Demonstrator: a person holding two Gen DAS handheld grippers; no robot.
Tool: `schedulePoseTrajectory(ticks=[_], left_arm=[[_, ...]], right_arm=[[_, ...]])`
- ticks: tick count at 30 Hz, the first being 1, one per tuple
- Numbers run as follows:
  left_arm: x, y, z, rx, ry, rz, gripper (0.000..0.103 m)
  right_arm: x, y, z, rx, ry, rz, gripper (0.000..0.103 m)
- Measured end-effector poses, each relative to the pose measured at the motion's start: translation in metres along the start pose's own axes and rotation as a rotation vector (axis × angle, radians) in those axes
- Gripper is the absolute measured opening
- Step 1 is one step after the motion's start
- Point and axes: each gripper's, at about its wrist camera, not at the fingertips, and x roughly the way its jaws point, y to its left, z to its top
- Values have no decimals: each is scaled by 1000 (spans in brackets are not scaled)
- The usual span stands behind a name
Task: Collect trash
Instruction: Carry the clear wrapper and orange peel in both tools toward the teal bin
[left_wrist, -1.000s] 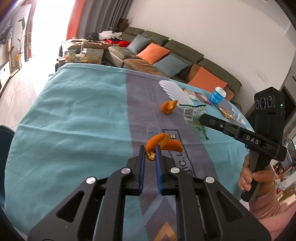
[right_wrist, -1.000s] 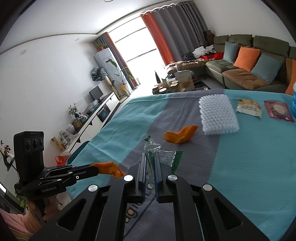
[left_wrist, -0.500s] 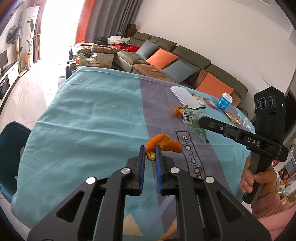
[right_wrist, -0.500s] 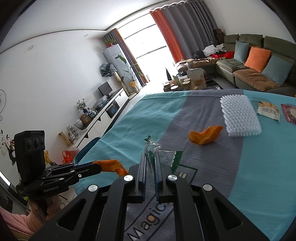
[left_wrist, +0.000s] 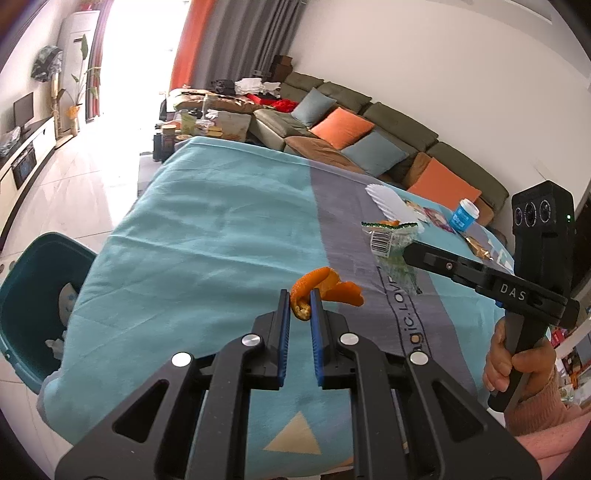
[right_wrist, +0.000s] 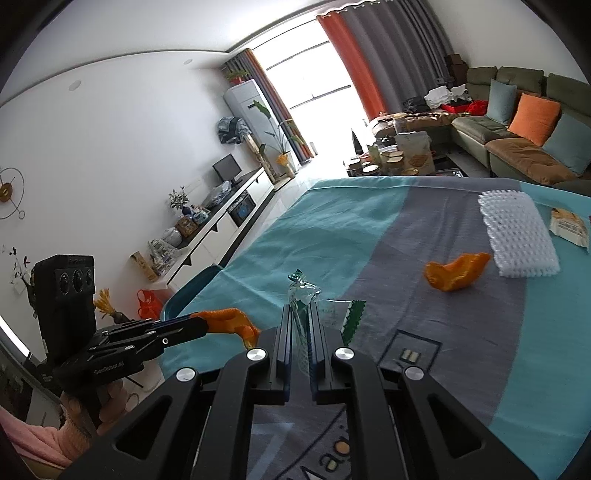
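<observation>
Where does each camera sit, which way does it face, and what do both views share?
Left wrist: on the left gripper, facing down the table toward the sofa; shows the right gripper and the hand holding it.
Right wrist: on the right gripper, facing toward the window; shows the left gripper.
Shared: held orange peel, clear wrapper, loose peel, teal bin.

Room, daylit. Ahead of the tool: table under teal-and-grey cloth (left_wrist: 207, 229); beyond it an olive sectional sofa (left_wrist: 373, 122) with orange and blue cushions, against a white wall. Far end: bright window (right_wrist: 314, 74), orange and grey curtains. Left: white media cabinet (right_wrist: 221, 225), pale tiled floor (left_wrist: 85, 177).
</observation>
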Motion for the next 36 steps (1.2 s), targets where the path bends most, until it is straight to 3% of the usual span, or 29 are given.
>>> schedulePoseTrajectory(ticks=[36], left_arm=[[-52, 68, -9, -128, -92, 160, 11]], right_arm=[[73, 78, 12, -133, 122, 176, 6]])
